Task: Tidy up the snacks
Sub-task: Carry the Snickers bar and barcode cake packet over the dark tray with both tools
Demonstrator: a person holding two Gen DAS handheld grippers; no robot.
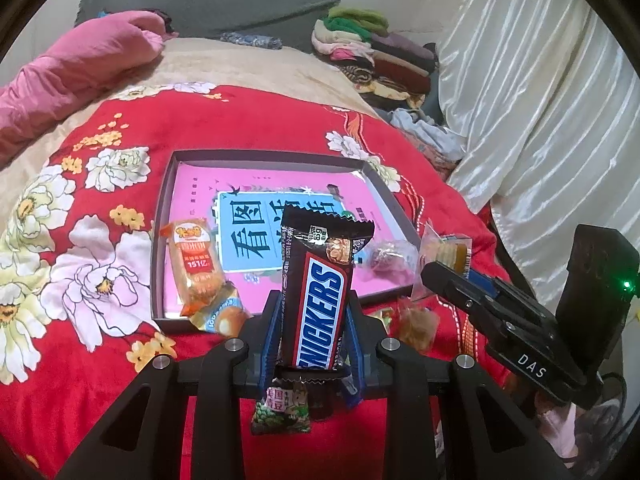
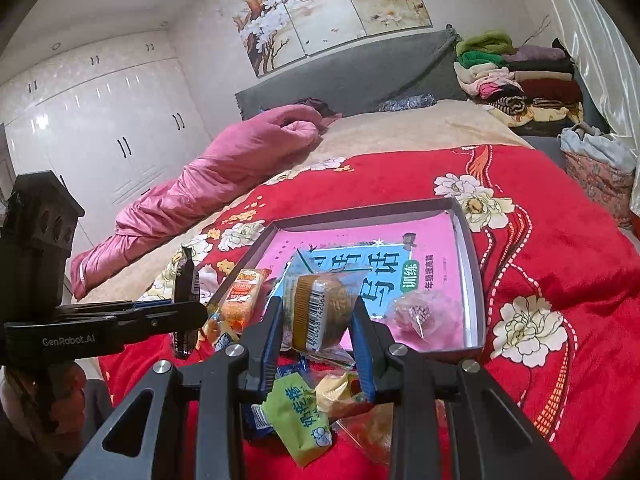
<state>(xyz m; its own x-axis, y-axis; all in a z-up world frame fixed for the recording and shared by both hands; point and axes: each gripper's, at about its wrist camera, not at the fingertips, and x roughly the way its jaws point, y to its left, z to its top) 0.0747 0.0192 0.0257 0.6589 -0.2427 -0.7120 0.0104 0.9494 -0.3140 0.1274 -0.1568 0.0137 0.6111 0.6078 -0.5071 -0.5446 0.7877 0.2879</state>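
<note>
Red floral bedspread [image 1: 248, 128]: fills the middle and lower part of both wrist views; everything below lies on it.
Pink quilt [image 1: 76, 68]: bunched at the upper left of the left wrist view, well apart from the snacks.
Orange snack pack [image 1: 193, 265]: left of centre in the left wrist view, lying inside the tray against its left wall.
Tray [image 1: 264, 155]: shallow grey box at the centre of the frame, with a pink and blue book [image 1: 256, 216] flat on its floor.
Left gripper [image 1: 314, 312]: lower centre of the left wrist view, clenched on a Snickers bar [image 1: 318, 300] that stands upright between its blue pads, in front of the tray's near edge.
Green-printed packet [image 1: 282, 410]: bottom centre, on the bedspread under the left gripper.
Clear-wrapped sweet [image 1: 386, 259]: right of the bar, inside the tray near its right wall.
Right gripper [image 2: 316, 316]: lower centre of the right wrist view, clamped on a round wrapped cake [image 2: 318, 312], barcode facing the camera, raised over the tray's near edge.
Green wrapper [image 2: 300, 420]: bottom centre of the right wrist view, among loose snacks on the bedspread beneath the right gripper.
Folded clothes [image 2: 516, 76]: stacked at the upper right.
</note>
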